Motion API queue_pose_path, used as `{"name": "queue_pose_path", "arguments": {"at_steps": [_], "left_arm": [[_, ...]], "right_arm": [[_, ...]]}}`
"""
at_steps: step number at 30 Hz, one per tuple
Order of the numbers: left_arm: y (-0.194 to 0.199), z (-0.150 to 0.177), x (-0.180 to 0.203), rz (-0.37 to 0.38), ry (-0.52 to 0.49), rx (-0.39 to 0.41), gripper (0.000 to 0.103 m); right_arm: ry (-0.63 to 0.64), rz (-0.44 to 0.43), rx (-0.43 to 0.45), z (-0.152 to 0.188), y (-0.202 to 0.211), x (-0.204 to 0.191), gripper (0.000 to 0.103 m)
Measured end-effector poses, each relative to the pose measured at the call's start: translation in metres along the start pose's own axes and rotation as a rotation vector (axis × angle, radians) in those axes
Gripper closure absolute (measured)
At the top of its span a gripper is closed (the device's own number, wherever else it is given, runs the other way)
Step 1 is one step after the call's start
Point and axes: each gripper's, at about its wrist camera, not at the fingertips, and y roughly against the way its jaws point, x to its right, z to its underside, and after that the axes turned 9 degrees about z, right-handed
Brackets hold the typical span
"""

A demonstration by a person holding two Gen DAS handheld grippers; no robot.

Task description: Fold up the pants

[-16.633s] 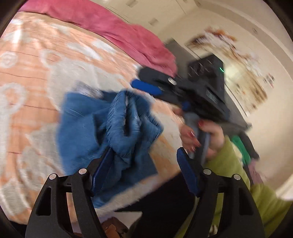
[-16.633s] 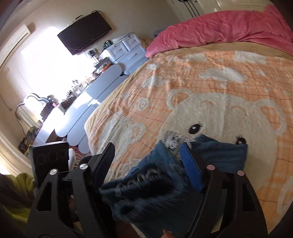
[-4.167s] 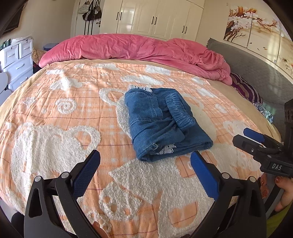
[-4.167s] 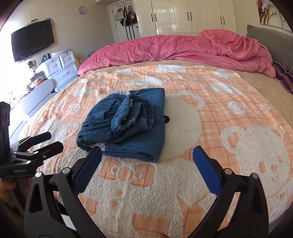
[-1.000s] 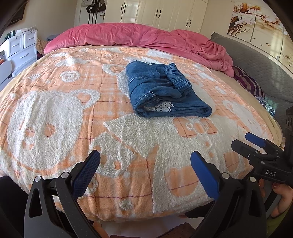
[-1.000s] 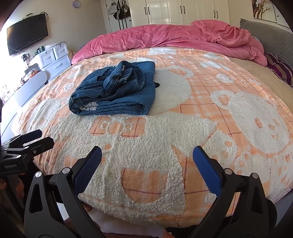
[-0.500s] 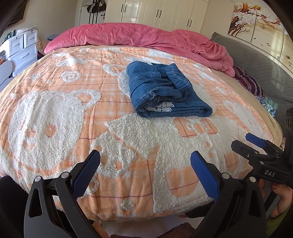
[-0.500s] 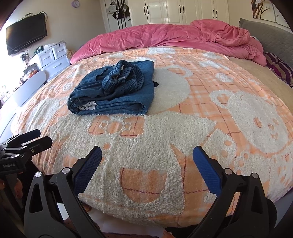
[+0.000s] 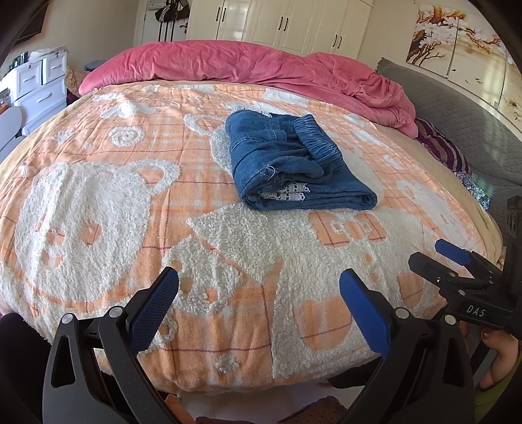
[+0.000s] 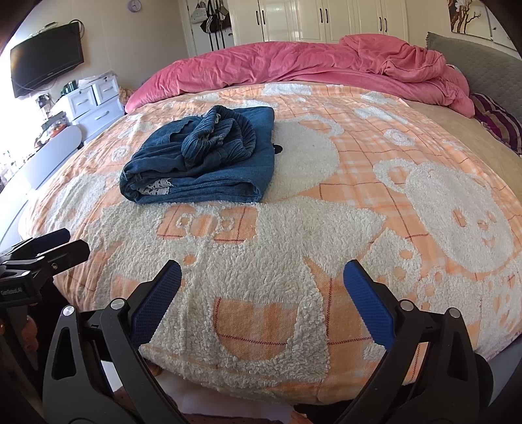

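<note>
The blue denim pants (image 9: 293, 166) lie folded in a compact bundle on the orange bear-pattern blanket (image 9: 130, 182), with white lace showing at the near open edge. They also show in the right wrist view (image 10: 205, 156). My left gripper (image 9: 259, 293) is open and empty, held back near the foot edge of the bed, well short of the pants. My right gripper (image 10: 262, 283) is open and empty, also near the foot edge. Each gripper shows at the side of the other's view: the right gripper (image 9: 456, 270) and the left gripper (image 10: 39, 251).
A pink duvet (image 9: 248, 65) is bunched along the far side of the bed. A grey headboard (image 9: 463, 124) and striped pillow (image 9: 440, 146) are at right. White drawers (image 10: 94, 98) and a wall TV (image 10: 45, 58) stand at left. White wardrobes (image 9: 277, 22) line the back wall.
Over the earlier frames the pants went from held and bunched in both grippers to lying folded on the bed. Both grippers have pulled back toward the foot edge. Almost nothing moved in the last second.
</note>
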Motion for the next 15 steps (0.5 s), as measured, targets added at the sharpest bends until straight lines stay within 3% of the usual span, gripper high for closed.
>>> {"name": "queue_pose_path", "arguments": {"at_steps": [15], "left_arm": [[-0.002, -0.0012, 0.0016, 0.004, 0.001, -0.019, 0.004]], "right_arm": [[0.001, 0.006, -0.007, -0.0005, -0.0005, 0.0017, 0.009]]}}
